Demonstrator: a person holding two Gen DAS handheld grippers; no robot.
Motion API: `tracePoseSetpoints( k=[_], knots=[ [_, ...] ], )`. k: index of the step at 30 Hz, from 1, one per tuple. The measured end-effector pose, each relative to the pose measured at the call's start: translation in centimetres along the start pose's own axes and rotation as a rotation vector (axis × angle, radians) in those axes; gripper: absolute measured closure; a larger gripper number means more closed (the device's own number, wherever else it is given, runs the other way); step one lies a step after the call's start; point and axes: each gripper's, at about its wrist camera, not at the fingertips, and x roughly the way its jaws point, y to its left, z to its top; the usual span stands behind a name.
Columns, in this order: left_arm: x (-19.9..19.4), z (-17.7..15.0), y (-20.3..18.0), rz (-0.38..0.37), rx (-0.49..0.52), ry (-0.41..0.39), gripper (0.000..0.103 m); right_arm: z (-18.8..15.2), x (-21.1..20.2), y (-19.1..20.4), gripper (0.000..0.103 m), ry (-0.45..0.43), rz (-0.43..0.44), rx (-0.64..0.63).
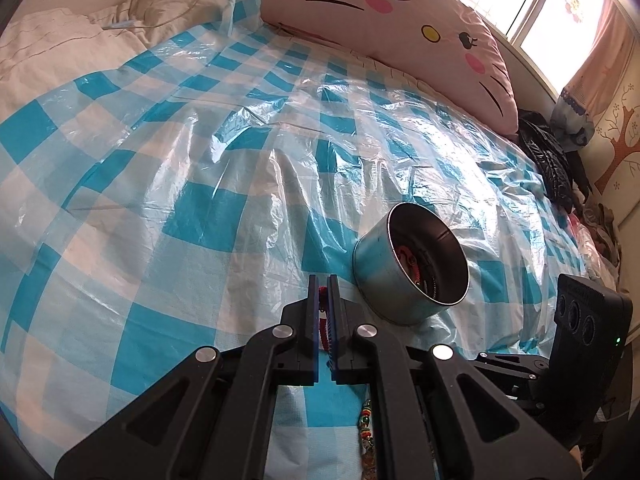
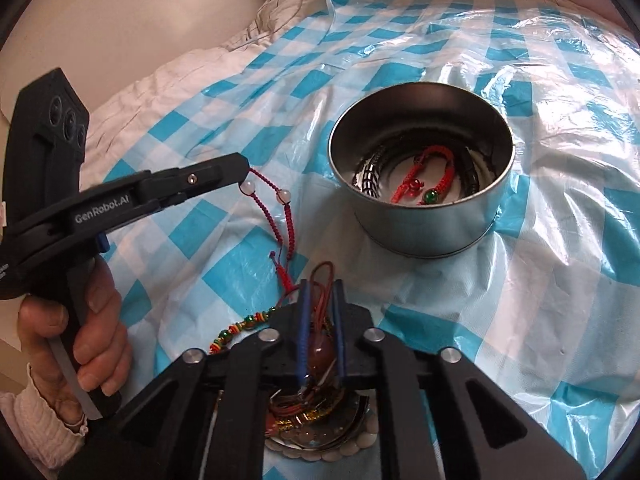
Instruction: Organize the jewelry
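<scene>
A: Jewelry, several pieces. The red cord bracelet (image 2: 276, 216) with two pale beads hangs from the tip of the left gripper (image 2: 244, 172), its lower end trailing onto the checked plastic sheet (image 2: 520, 320).

B: Left jaws?

A: Pressed together on the cord. In the left wrist view the red cord (image 1: 322, 312) shows in the narrow slot between the blue pads. A hand (image 2: 76, 332) with a pale knitted cuff grips that tool's handle.

B: And the right gripper (image 2: 321, 292)?

A: Jaws drawn in on a brownish cord pendant (image 2: 320, 344); a reddish-brown bead sits between the blue pads and thin cord loops stick out past the tips. The pads press on it.

B: The rest of the pile?

A: Beneath the right gripper: a tangle of cords and metal pieces ringed by pale beads (image 2: 320, 432), partly hidden by the tool. A multicoloured bead strand (image 2: 240, 326) runs out to the left of it.

B: The container?

A: Round metal tin (image 2: 420, 232), upright on the sheet, just beyond both grippers. Inside lie a red cord bracelet with a green bead (image 2: 434, 184) and a dark metallic bead bracelet (image 2: 370, 174) along the wall.

B: Background?

A: Pink cat-face cushion (image 1: 400, 20) at the far end of the bed.
</scene>
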Motion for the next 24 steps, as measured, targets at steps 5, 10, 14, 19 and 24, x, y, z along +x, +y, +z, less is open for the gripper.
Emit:
tracePoseSetpoints(
  k=[5,10,14,19,24],
  knots=[
    [0.1,0.0,0.2,-0.006,0.0,0.002,0.099,0.4,-2.4,-1.8,0.098,-0.097,0.09,0.097],
    [0.1,-0.1,0.2,-0.01,0.002,0.002,0.099,0.5,-3.8,-2.7,0.098,-0.156,0.132,0.145],
    [0.1,0.0,0.2,-0.007,0.001,0.004,0.099,0.5,-2.3,-1.6,0.068,-0.079,0.094,0.102],
    [0.3,0.0,0.1,-0.002,0.005,0.01,0.099,0.4,0.4,1.3,0.047,0.001,0.005,-0.056],
    [0.3,0.0,0.1,-0.002,0.006,0.01,0.099,0.0,0.6,0.5,0.096,0.021,0.033,-0.047]
  ],
)
